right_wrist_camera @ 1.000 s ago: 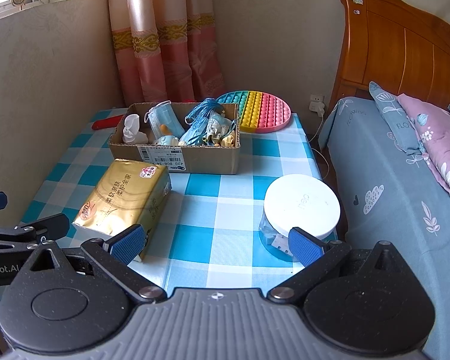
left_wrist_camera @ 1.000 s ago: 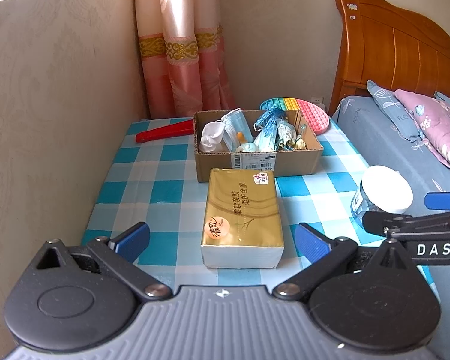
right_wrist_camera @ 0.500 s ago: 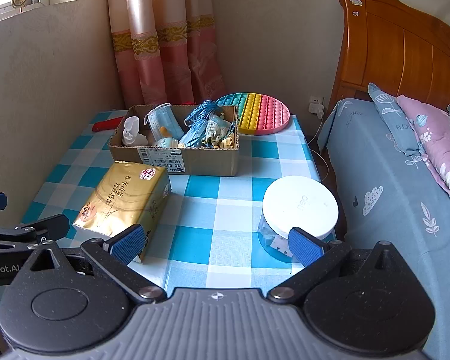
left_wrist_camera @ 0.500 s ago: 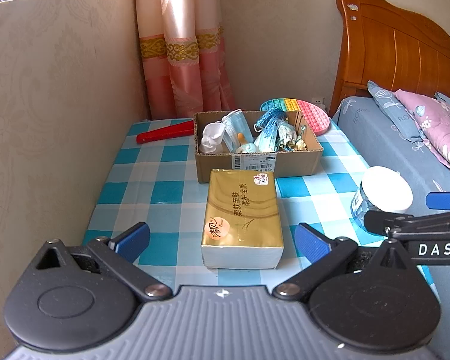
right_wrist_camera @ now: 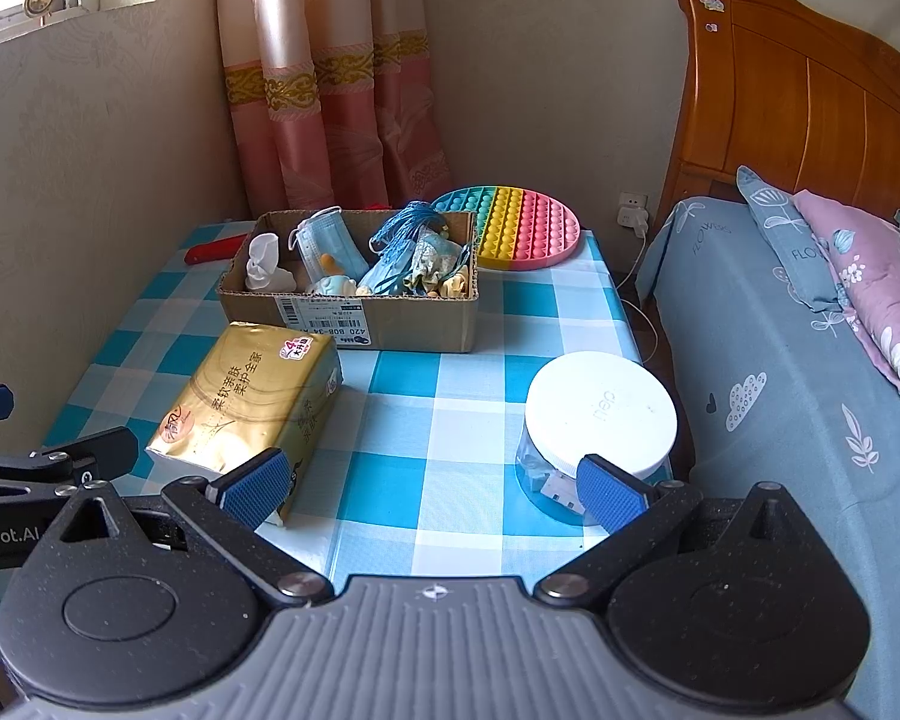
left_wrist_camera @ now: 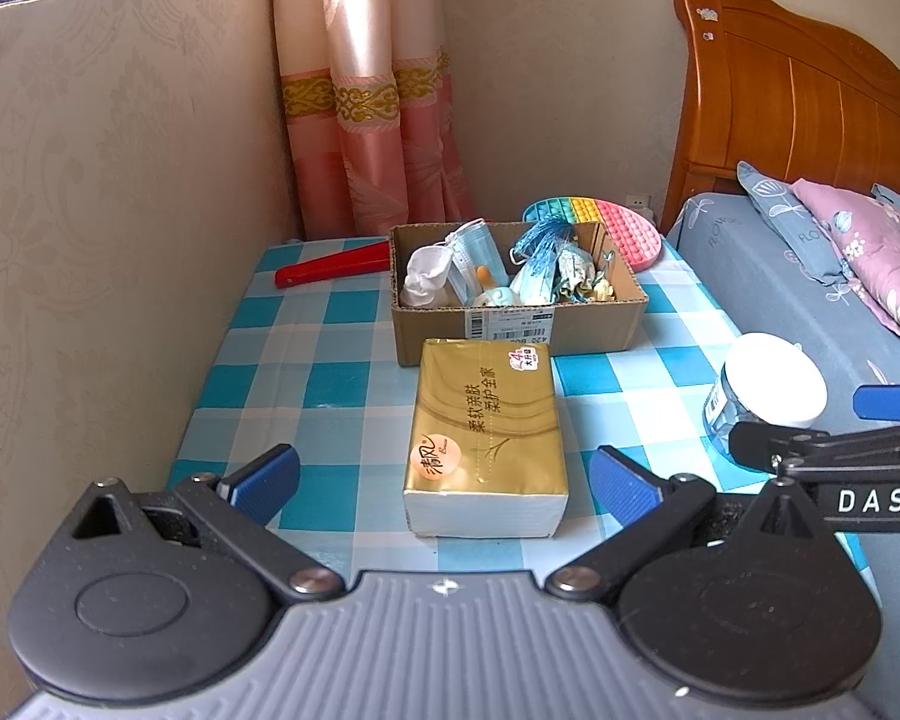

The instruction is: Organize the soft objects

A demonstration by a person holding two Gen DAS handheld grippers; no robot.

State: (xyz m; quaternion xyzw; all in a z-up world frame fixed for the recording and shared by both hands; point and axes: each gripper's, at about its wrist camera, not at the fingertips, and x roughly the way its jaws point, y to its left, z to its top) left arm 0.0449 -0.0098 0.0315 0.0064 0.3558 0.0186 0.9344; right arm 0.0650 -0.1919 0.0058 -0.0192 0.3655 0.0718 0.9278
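We work at a small table [left_wrist_camera: 330,384] under a blue-and-white checked cloth, pushed into a corner where a beige wall meets a pink curtain [left_wrist_camera: 366,96]. A bed [right_wrist_camera: 774,348] with a wooden headboard [right_wrist_camera: 798,96] runs along the table's right side.

We count one gold tissue pack [left_wrist_camera: 486,432], one open cardboard box [left_wrist_camera: 576,324], one round rainbow bubble mat [right_wrist_camera: 510,228], one clear jar with a white lid [right_wrist_camera: 600,414], one red flat object [left_wrist_camera: 330,267] near the curtain, and two pillows on the bed. The soft pieces in the box overlap too much for us to count; we make out a blue face mask and a white cloth bundle.

The tissue pack lies flat in the middle of the table, just in front of the box. Its long axis runs away from us toward the box, one short end facing our left gripper [left_wrist_camera: 444,480].

Both our left gripper and our right gripper [right_wrist_camera: 432,486] are spread wide and hold nothing. The right one hovers between the pack and the jar.
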